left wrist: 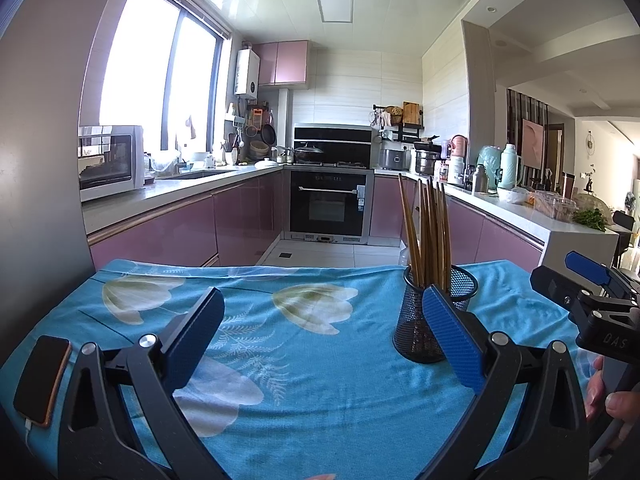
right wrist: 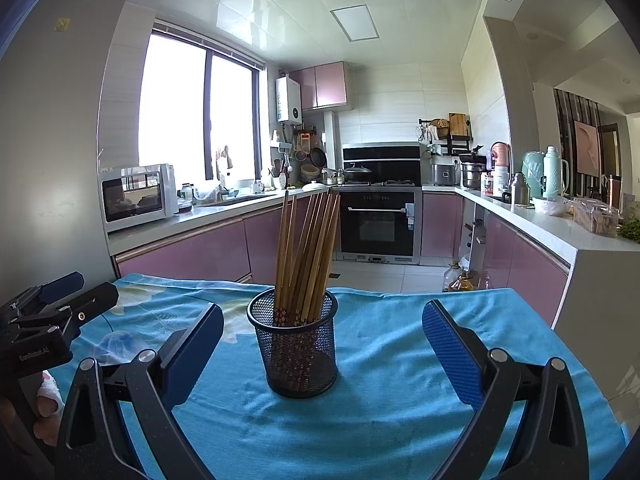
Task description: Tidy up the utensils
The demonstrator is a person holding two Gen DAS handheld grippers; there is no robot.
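Two fisheye views look forward over a bench (right wrist: 400,420) draped in a blue floral cloth, with a pink-fronted kitchen behind.

In the right wrist view, a black mesh cup (right wrist: 296,352) stands upright at the centre of the frame, holding a bundle of wooden chopsticks (right wrist: 306,256). Their long axis runs nearly vertical, and the tops fan slightly toward the upper right. The right claw (right wrist: 322,350) is spread wide and holds nothing. Its two blue-padded fingers sit at the lower left and lower right, and the cup lies straight ahead on the line between them, apart from both pads.

In the left wrist view, the left claw (left wrist: 324,338) is also spread wide and empty. The same cup (left wrist: 434,316) appears right of centre, partly hidden behind the right-hand finger, with the chopsticks (left wrist: 428,232) rising above it. So the cup lies off to this claw's side rather than ahead of it. A phone (left wrist: 42,380) with a cable lies on the cloth at the lower left edge.

No loose utensils show on the cloth, so the sorting looks either finished or not begun. The right claw seems nearer and better lined up with the cup. Because the chopsticks stand upright, any grip would likely close on them from the side, across their length.
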